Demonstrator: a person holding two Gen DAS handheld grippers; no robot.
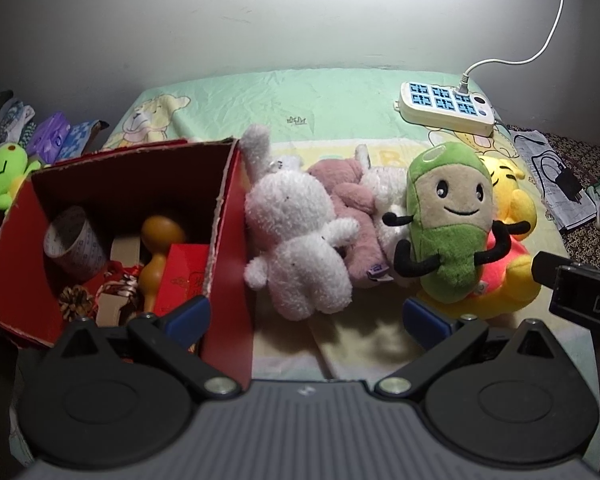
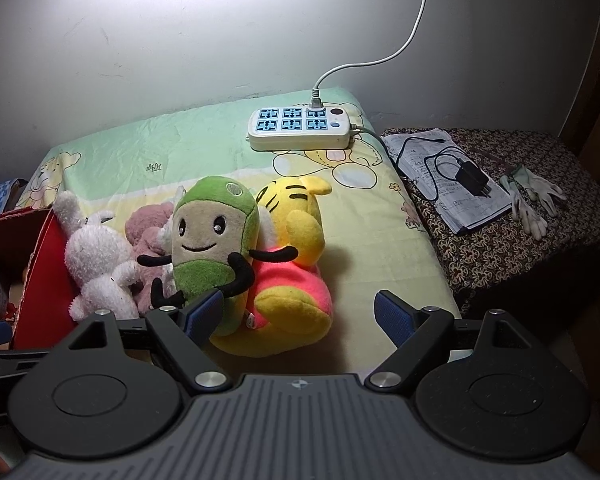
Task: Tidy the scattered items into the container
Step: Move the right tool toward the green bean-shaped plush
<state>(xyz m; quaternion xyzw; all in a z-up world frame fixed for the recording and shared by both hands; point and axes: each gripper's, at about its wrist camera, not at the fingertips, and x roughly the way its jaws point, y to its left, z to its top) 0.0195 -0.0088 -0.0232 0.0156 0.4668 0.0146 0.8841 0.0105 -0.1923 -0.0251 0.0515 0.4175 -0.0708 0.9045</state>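
Note:
A red cardboard box (image 1: 224, 216) stands at the left on the bed, with a tape roll (image 1: 74, 246), a gourd (image 1: 158, 252) and small items inside. Beside it lie a white rabbit plush (image 1: 296, 232), a pink plush (image 1: 350, 196), a green bean plush (image 1: 448, 216) and a yellow bear plush (image 1: 512, 248). My left gripper (image 1: 306, 318) is open, in front of the rabbit and the box wall. My right gripper (image 2: 300, 316) is open, with the bear (image 2: 296, 280) between its fingers and its left finger against the green plush (image 2: 212, 236). The rabbit (image 2: 96, 264) lies further left.
A white power strip (image 2: 300, 128) with a plugged cable lies at the back of the bed. A patterned stool (image 2: 500, 248) at the right holds papers, a charger (image 2: 474, 178) and gloves (image 2: 530, 196). A green frog plush (image 1: 2, 172) and packets lie left of the box.

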